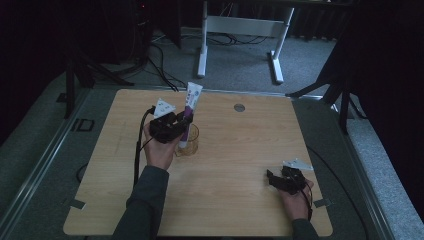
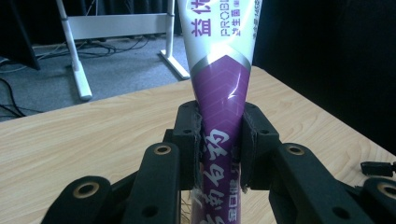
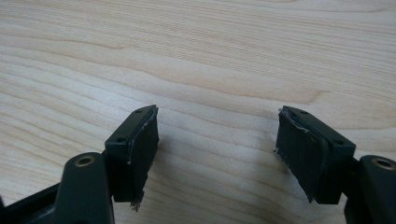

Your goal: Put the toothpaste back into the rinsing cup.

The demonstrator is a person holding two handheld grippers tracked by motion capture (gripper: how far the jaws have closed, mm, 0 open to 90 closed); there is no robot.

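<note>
Toothpaste tube, purple below and white above, stands tilted with its lower end inside a clear glass cup near the middle of the wooden table. The left gripper is clenched on the tube's purple part, just above the cup's rim. White Chinese characters run down the purple; the white part reads "PROBI", cut off. The right gripper rests well apart at the table's near right, jaws spread wide over bare wood. A white desk frame stands beyond.
</note>
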